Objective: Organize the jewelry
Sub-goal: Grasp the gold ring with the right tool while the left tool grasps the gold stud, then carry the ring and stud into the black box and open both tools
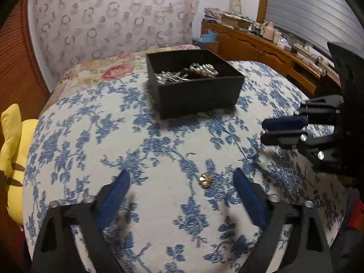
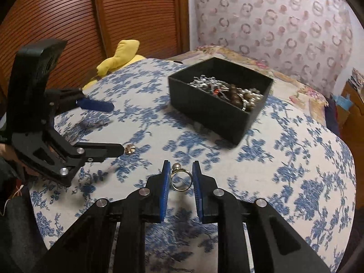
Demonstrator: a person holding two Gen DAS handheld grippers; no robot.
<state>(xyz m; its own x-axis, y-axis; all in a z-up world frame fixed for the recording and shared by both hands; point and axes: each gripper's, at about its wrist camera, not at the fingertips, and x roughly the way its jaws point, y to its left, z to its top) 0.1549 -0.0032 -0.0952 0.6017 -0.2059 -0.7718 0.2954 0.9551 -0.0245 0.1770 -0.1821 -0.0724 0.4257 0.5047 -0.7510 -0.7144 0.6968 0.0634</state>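
Pinching gold pearl ring (image 2: 180, 177): right tongs (image 2: 181, 173) | left tongs (image 1: 182, 182) wide, straddling gold stud (image 1: 206, 179)

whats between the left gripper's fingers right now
One small gold earring on the floral cloth, untouched between the open left gripper; seen in both wrist views.

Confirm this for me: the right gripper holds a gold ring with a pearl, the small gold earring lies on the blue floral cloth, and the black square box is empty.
The box is not empty. The black square box holds a heap of silver chains and beads, as the right wrist view shows. The rest stands: the right gripper holds the gold pearl ring, and the small gold earring lies on the blue floral cloth.
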